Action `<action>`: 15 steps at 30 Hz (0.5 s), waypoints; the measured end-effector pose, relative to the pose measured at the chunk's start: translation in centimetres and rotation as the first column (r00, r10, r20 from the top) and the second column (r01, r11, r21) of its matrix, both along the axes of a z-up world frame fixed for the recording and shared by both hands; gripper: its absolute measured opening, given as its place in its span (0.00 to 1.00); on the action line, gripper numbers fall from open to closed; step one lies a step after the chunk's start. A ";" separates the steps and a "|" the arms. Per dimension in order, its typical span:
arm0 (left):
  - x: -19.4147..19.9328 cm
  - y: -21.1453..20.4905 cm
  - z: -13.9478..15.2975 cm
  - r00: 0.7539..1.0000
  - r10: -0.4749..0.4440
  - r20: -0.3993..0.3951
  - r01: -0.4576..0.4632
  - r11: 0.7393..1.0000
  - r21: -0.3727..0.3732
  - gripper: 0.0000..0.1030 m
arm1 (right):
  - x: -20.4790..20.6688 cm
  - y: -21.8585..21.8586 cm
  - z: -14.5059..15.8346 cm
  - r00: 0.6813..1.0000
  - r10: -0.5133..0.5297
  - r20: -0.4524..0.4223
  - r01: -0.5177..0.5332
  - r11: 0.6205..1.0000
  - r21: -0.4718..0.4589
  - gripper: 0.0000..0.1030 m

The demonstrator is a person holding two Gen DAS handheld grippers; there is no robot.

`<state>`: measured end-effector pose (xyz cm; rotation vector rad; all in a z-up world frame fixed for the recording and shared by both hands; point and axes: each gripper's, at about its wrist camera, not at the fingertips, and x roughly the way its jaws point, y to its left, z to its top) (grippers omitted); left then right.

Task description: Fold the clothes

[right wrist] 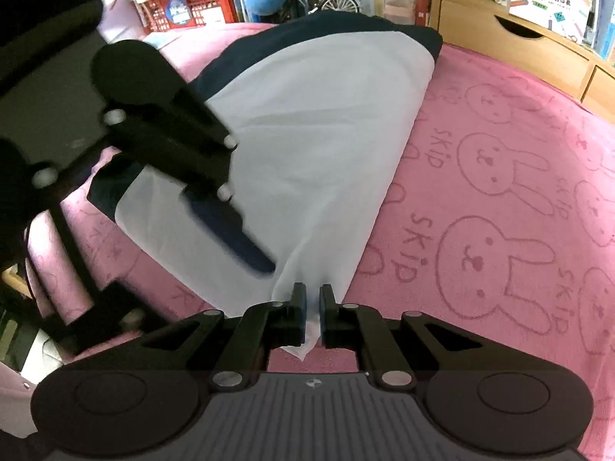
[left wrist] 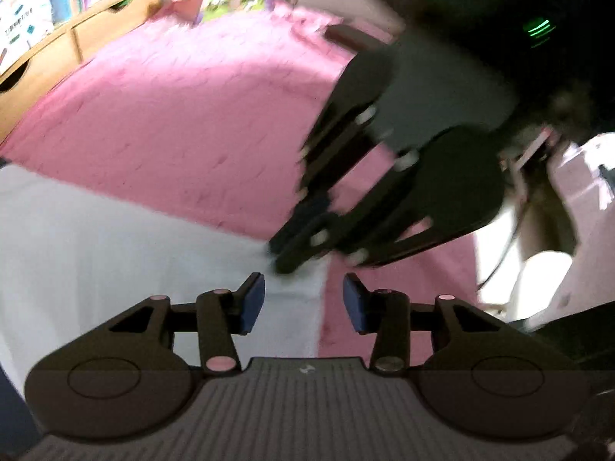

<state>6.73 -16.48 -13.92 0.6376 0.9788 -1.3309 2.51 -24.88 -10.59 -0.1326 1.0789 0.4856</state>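
While my right gripper [right wrist: 313,309] clamps a thin corner of the white garment [right wrist: 307,146], the smooth, faintly sheer cloth fans out toward twelve o'clock across the bed, a navy panel [right wrist: 307,34] bordering its far edge. My left gripper [left wrist: 303,301] hovers with its blue-padded jaws apart over the same corner, nothing between them. Under everything lies a plush pink towel [right wrist: 499,199] stamped with outlined rabbit faces and the word "SKiP". At one o'clock stands a pale wooden drawer unit [right wrist: 511,38].
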 end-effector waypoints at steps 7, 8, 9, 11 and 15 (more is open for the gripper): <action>-1.9 -0.6 -1.1 0.993 -0.111 -0.032 0.110 0.994 -0.027 0.41 | -0.5 -0.9 1.8 0.998 -0.016 -0.068 0.016 1.000 0.008 0.09; -2.0 -0.6 -1.5 0.993 -0.112 -0.048 0.111 0.993 -0.030 0.42 | -0.6 -0.9 1.7 0.998 -0.005 -0.069 0.005 1.000 -0.004 0.09; -2.0 -0.6 -1.7 0.992 -0.112 -0.056 0.109 0.993 -0.050 0.43 | -0.6 -0.6 1.3 0.997 0.013 -0.072 -0.014 1.000 -0.023 0.09; -1.8 -0.7 -1.6 0.993 -0.095 -0.074 0.092 0.995 -0.037 0.43 | -0.8 0.0 0.6 0.996 0.049 -0.079 -0.054 0.997 -0.061 0.07; -2.1 -0.6 -0.8 0.991 -0.102 -0.081 0.099 0.994 -0.038 0.43 | -0.1 0.4 0.6 0.990 0.080 -0.120 -0.090 0.992 -0.085 0.09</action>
